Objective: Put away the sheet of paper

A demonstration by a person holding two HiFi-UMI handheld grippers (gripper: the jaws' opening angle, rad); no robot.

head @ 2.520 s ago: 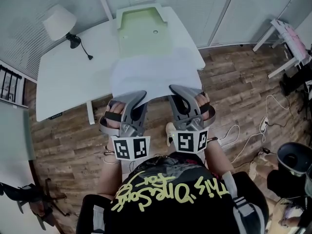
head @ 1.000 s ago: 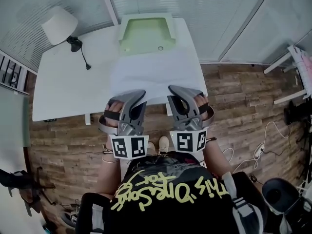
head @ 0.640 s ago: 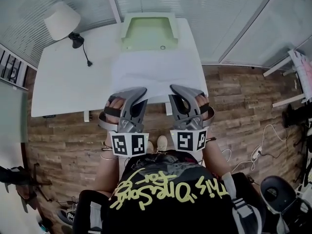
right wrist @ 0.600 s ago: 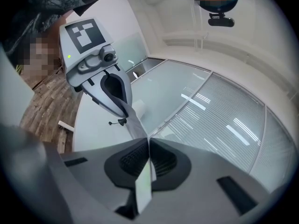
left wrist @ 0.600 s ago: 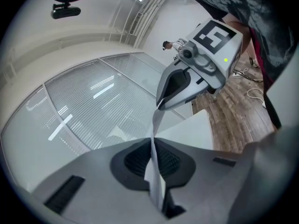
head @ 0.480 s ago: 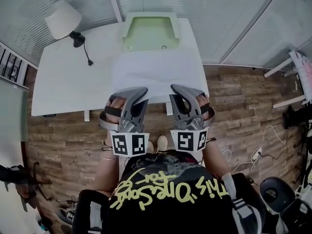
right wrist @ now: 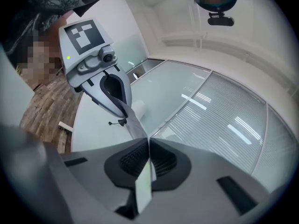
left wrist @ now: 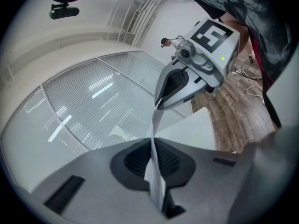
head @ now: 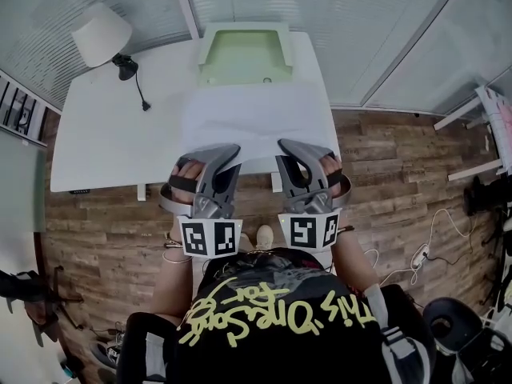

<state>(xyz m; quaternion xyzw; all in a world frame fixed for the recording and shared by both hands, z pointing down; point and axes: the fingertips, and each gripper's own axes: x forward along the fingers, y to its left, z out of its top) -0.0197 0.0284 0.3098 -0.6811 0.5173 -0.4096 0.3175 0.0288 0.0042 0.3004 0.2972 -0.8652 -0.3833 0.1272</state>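
A white sheet of paper (head: pixel 256 122) lies spread over the white table (head: pixel 112 142), and its far edge reaches a pale green tray (head: pixel 244 54). My left gripper (head: pixel 228 152) is shut on the sheet's near edge towards its left corner. My right gripper (head: pixel 286 147) is shut on the same edge towards the right. In the left gripper view the paper (left wrist: pixel 155 122) runs edge-on from my shut jaws across to the right gripper (left wrist: pixel 196 73). The right gripper view shows the paper (right wrist: pixel 134 124) the same way, stretched to the left gripper (right wrist: pixel 100 78).
A white desk lamp (head: pixel 100 34) with a black base and cable (head: pixel 134 86) stands at the table's far left. Window blinds run behind the table. Wooden floor (head: pixel 400 174) lies to the right, with cables and a white rack (head: pixel 492 110) further off.
Both grippers keep their grip on the sheet's near edge. Compared with the oldest frame the table sits squarer in view; over the last second only the framing shifts slightly.
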